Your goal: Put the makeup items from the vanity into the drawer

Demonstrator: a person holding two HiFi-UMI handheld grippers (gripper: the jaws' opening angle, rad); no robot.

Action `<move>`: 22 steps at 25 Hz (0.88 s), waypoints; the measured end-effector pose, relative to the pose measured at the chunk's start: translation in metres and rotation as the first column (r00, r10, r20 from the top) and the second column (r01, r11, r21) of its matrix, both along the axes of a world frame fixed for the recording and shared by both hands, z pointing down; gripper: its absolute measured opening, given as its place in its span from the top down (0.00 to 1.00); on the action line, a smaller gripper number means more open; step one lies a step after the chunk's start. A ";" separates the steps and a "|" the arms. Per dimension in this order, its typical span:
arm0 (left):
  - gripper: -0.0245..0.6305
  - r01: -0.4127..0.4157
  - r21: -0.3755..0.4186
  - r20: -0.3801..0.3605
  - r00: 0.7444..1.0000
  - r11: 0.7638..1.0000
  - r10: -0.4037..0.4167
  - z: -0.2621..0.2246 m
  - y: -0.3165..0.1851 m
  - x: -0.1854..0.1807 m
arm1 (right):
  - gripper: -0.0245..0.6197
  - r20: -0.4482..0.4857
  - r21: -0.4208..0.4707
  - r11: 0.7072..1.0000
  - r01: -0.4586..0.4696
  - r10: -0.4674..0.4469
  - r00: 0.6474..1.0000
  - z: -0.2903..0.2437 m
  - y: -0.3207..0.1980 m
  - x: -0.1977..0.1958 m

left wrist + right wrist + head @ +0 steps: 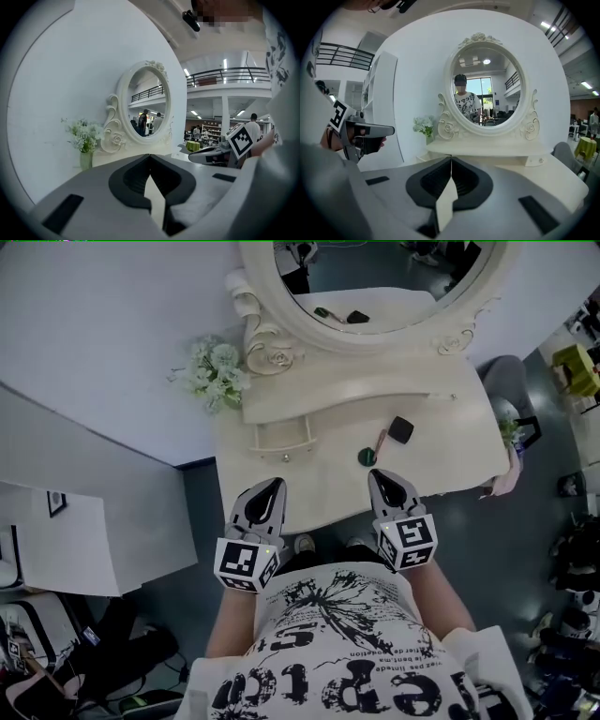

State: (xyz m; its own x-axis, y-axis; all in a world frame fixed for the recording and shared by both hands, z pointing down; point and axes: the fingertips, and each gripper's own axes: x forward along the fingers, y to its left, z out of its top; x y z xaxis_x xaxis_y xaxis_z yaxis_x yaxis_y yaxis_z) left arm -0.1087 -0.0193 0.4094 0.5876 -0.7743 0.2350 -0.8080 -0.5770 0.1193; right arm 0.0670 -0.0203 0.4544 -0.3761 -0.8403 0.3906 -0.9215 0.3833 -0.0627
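On the cream vanity top (450,460) lie a black compact (400,429), a pink stick (381,441) and a small green round item (367,457). A small drawer (281,439) with a knob appears pulled out at the left end of the shelf under the mirror. My left gripper (277,483) hovers over the vanity's front edge, jaws shut and empty (150,156). My right gripper (376,474) is shut and empty too (451,158), its tip just in front of the green item. Neither gripper view shows the makeup items.
An oval mirror (375,277) in an ornate frame stands at the back, with a vase of white flowers (216,371) to its left. A grey chair (511,390) stands by the vanity's right end. A white wall runs behind and to the left.
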 end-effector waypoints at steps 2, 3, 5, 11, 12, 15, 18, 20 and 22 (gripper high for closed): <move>0.93 -0.004 -0.023 -0.004 1.000 1.000 0.004 0.009 -0.011 0.001 | 0.93 -0.019 -0.048 0.999 -0.009 0.008 1.000 0.013 -0.011 0.005; 0.93 -0.006 -0.035 -0.004 1.000 0.999 0.006 0.014 -0.017 0.003 | 0.93 -0.030 -0.074 0.997 -0.010 0.008 1.000 0.021 -0.016 0.007; 0.93 -0.008 -0.061 -0.006 1.000 0.998 0.007 0.024 -0.026 0.006 | 0.93 -0.059 -0.138 0.990 -0.010 0.002 0.998 0.039 -0.025 0.013; 0.93 -0.012 -0.146 -0.002 1.000 0.989 0.012 0.054 -0.046 0.017 | 0.93 -0.151 -0.350 0.936 -0.014 -0.042 0.988 0.109 -0.037 0.029; 0.93 -0.011 -0.157 -0.001 1.000 0.987 0.011 0.060 -0.050 0.018 | 0.92 -0.165 -0.376 0.927 -0.010 -0.057 0.985 0.120 -0.040 0.030; 0.93 -0.008 -0.190 0.006 1.000 0.982 0.009 0.075 -0.057 0.020 | 0.78 -0.190 -0.449 0.893 0.011 -0.108 0.976 0.151 -0.045 0.030; 0.93 0.000 -0.215 0.013 1.000 0.977 0.002 0.086 -0.061 0.021 | 0.73 -0.208 -0.500 0.866 0.015 -0.137 0.968 0.174 -0.049 0.030; 0.93 0.011 -0.232 0.016 1.000 0.973 -0.008 0.091 -0.061 0.020 | 0.73 -0.224 -0.523 0.852 0.010 -0.148 0.963 0.184 -0.049 0.029; 0.93 0.017 -0.241 0.016 1.000 0.970 -0.014 0.093 -0.061 0.021 | 0.73 -0.243 -0.534 0.846 -0.007 -0.146 0.959 0.192 -0.050 0.031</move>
